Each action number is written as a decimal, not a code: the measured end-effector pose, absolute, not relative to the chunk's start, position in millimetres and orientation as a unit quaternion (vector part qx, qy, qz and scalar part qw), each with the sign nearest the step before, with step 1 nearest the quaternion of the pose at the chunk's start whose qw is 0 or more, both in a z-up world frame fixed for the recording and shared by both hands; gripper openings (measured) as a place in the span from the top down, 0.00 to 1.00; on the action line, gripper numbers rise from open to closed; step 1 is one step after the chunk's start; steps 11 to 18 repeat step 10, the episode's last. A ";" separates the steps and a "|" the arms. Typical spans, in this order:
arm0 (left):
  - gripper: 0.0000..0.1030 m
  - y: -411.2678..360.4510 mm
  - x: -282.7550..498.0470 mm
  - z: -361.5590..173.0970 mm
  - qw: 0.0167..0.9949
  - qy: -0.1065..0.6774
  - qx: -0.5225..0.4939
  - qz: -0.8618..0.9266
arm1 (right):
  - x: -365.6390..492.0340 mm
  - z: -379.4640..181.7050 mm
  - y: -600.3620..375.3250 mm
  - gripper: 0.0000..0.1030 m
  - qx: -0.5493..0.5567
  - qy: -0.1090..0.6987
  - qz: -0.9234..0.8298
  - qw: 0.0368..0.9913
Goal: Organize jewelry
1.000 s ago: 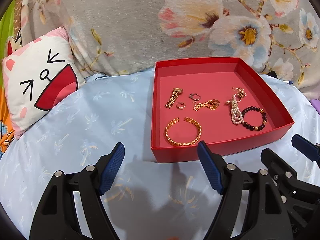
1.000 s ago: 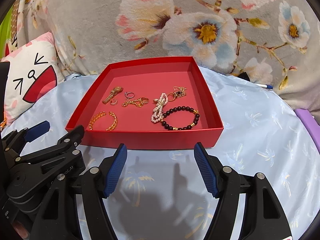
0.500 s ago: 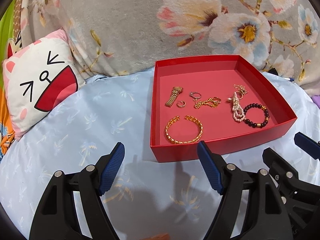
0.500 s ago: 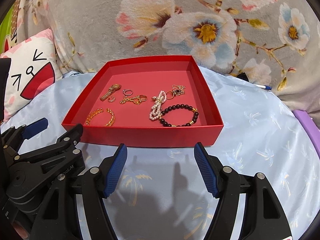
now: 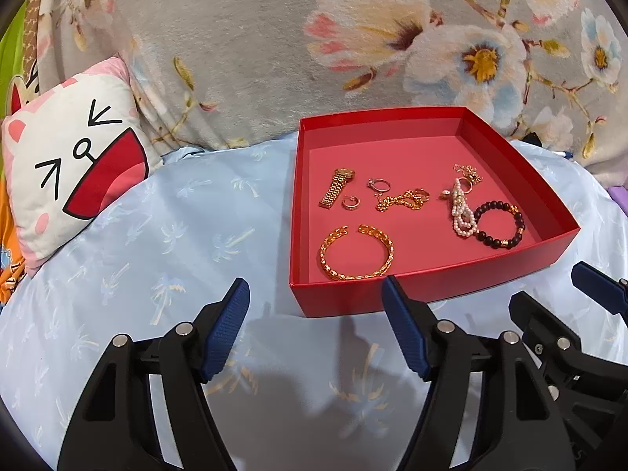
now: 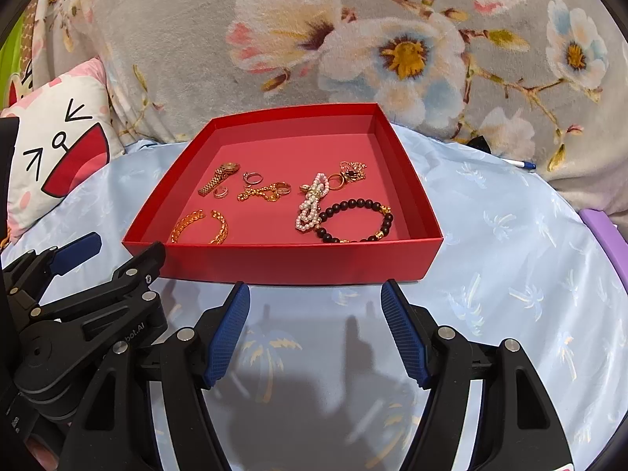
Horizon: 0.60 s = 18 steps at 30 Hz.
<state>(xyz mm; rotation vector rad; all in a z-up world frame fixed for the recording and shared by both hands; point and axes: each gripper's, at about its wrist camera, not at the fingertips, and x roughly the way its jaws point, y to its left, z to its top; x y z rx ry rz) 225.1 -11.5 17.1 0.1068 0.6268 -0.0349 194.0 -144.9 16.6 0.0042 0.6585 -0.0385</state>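
Note:
A red open box [image 5: 431, 292] [image 6: 290, 265] lies on the blue bedspread. In it lie a gold cuff bracelet [image 5: 356, 252] [image 6: 201, 227], a gold watch [image 5: 336, 187] [image 6: 218, 178], small rings [image 5: 380, 185], a gold chain [image 5: 400, 200] [image 6: 265, 192], a pearl string [image 5: 461, 212] [image 6: 312, 206] and a dark bead bracelet [image 5: 498, 224] [image 6: 355, 220]. My left gripper [image 5: 316, 329] is open and empty just in front of the box's near left corner. My right gripper [image 6: 315, 331] is open and empty in front of the box's near wall.
A cat-face cushion [image 5: 70, 165] [image 6: 51, 145] lies at the left. A grey floral blanket [image 5: 353, 39] rises behind the box. A pen [image 6: 518, 163] and a purple object [image 6: 604, 235] lie at the right. Each gripper shows in the other's view [image 5: 581, 337] [image 6: 78, 302].
Both grippers have moved slightly nearer the box and a little higher, so more of the box floor shows. Both stay open. The jewelry has not moved.

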 end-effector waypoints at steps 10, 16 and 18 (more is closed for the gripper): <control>0.35 -11.2 223.4 16.8 0.952 0.302 0.044 -0.007 | 193.5 15.1 -147.6 0.33 0.015 0.318 -0.022 0.948; 0.35 -11.2 223.4 16.8 0.952 0.302 0.044 -0.007 | 193.5 15.1 -147.6 0.33 0.015 0.318 -0.022 0.948; 0.35 -11.2 223.4 16.8 0.952 0.302 0.044 -0.007 | 193.5 15.1 -147.6 0.33 0.015 0.318 -0.022 0.948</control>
